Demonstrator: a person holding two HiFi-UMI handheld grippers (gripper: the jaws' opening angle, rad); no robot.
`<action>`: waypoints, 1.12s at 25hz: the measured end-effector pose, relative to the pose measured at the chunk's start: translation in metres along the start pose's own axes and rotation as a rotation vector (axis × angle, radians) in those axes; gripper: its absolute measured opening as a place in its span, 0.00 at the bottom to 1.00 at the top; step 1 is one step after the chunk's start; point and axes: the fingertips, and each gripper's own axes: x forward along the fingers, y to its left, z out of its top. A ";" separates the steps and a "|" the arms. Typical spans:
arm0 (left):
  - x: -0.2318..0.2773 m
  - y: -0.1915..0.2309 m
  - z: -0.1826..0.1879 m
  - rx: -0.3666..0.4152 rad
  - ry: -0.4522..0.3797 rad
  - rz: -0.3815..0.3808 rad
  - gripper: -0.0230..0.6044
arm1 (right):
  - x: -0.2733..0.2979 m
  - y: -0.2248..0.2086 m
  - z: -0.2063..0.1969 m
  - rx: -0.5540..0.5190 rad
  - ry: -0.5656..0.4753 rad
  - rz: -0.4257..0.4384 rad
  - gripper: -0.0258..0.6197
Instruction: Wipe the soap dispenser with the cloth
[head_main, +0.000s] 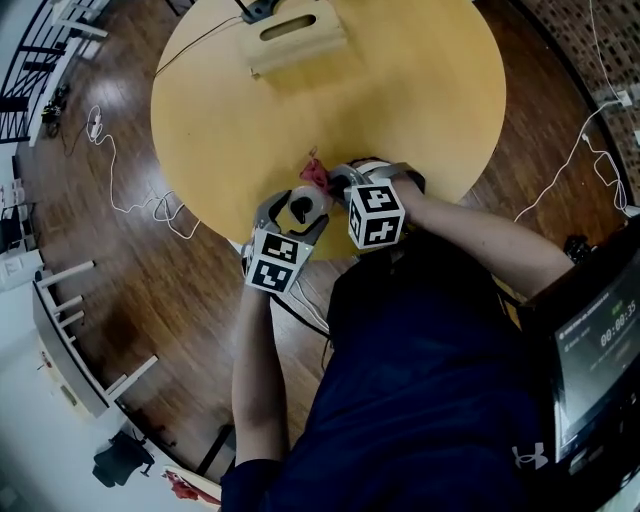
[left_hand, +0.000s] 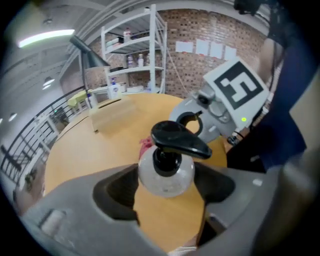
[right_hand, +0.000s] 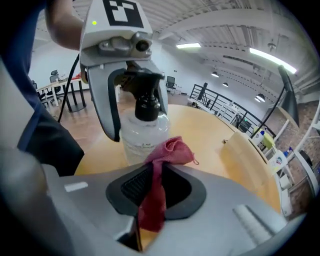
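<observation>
The left gripper (left_hand: 167, 175) holds the soap bottle (right_hand: 142, 135) tight between its jaws, near the edge of the round table (head_main: 400, 110). The right gripper (right_hand: 156, 182) pinches the red cloth (right_hand: 170, 150), right beside the bottle

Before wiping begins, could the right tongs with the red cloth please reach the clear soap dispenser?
Likely yes: the red cloth in the right tongs is beside the clear round soap dispenser, whose near side the left tongs leave bare.
</observation>
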 end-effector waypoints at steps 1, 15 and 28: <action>0.001 -0.001 0.001 0.062 0.009 -0.044 0.59 | 0.005 0.000 -0.005 0.000 0.015 0.008 0.13; 0.038 -0.002 0.015 -0.152 -0.117 0.189 0.63 | -0.020 0.039 -0.059 0.232 0.037 0.078 0.13; -0.008 0.077 -0.072 -1.432 -0.634 -0.111 0.63 | -0.033 0.018 -0.047 0.347 0.057 -0.031 0.13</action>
